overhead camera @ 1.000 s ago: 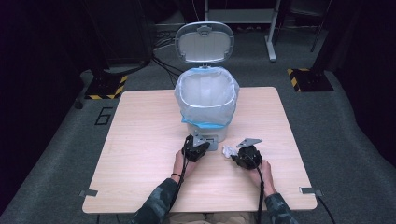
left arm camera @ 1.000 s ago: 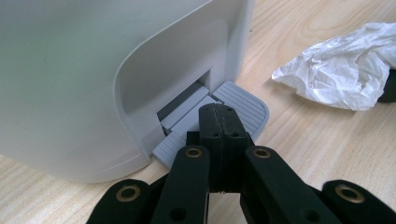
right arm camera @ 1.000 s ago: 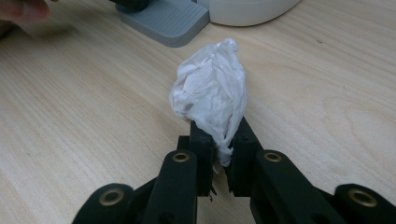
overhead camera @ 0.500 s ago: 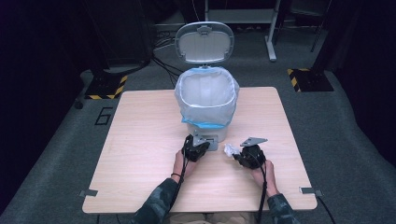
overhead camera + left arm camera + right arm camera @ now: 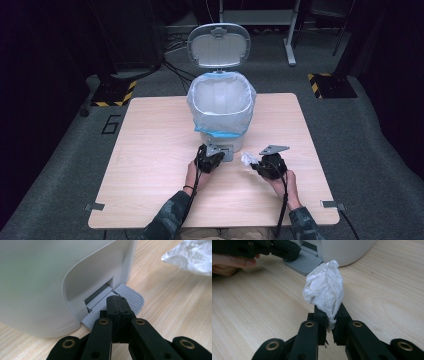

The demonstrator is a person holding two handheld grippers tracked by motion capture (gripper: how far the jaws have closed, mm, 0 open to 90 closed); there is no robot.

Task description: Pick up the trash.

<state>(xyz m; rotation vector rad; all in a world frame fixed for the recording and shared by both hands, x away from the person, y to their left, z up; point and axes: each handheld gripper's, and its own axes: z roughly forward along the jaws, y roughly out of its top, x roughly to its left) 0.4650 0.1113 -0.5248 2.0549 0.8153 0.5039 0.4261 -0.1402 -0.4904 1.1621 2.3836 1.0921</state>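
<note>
A white pedal bin [image 5: 220,107] lined with a clear bag stands mid-table, its lid [image 5: 218,45] up. My left gripper [image 5: 210,159] [image 5: 117,302] is shut, its tips pressing down on the grey foot pedal [image 5: 130,297] at the bin's base [image 5: 50,277]. To the right, my right gripper [image 5: 257,165] [image 5: 329,312] is shut on a crumpled white tissue [image 5: 324,287] [image 5: 248,159], held just above the table beside the pedal [image 5: 305,262]. The tissue [image 5: 190,255] also appears at the upper right of the left gripper view. The left gripper [image 5: 284,250] reaches in from the upper left of the right gripper view.
The light wooden table [image 5: 150,150] has bare room left and right of the bin. A hand [image 5: 229,262] holds the left gripper. Dark floor, yellow-black taped stand bases [image 5: 112,92] and cables surround the table.
The right gripper with the tissue has shifted slightly. The left gripper stays on the pedal and the lid stays up.
</note>
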